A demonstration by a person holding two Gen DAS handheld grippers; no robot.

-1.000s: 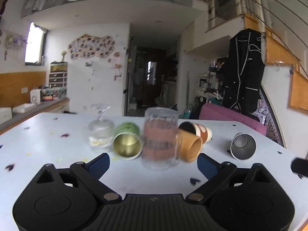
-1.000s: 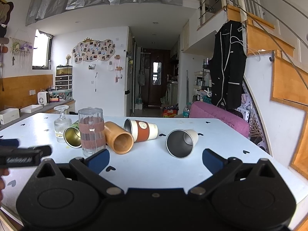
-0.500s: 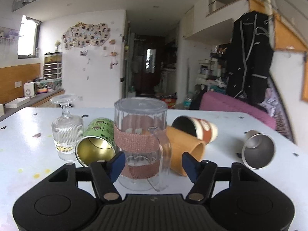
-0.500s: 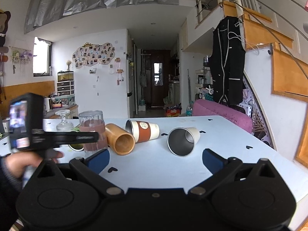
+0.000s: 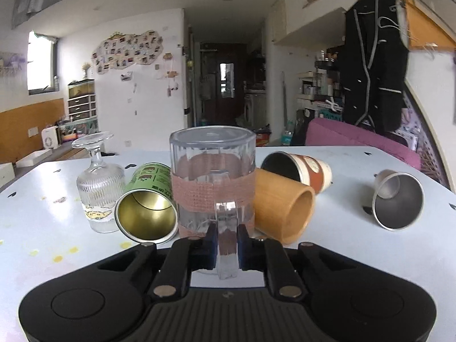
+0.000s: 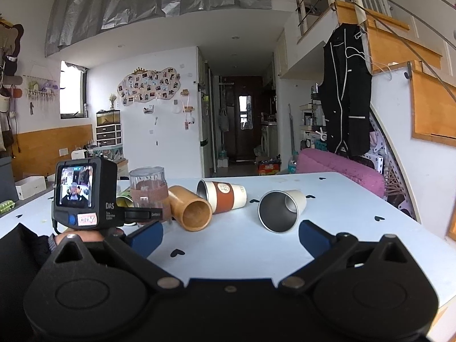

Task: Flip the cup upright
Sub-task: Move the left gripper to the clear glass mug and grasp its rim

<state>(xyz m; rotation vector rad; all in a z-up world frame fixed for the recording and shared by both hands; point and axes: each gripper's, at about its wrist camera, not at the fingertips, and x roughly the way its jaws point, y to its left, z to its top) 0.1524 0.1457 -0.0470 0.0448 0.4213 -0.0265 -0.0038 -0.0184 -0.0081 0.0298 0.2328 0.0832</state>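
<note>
While clamped narrowly, left hand-held gripper [image 5: 225, 238] pinches glass mug's handle [image 5: 226, 229].

glass mug [image 5: 212, 182] between tin can [image 5: 146, 202] left | wooden cup [image 5: 280, 206] right | all on table [image 5: 42, 199]

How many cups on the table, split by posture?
Upside down: 2, glass mug, stemmed glass
On side: 4, green tin, bamboo cup, paper cup, steel cup
Upright: 0
Total: 6
</note>
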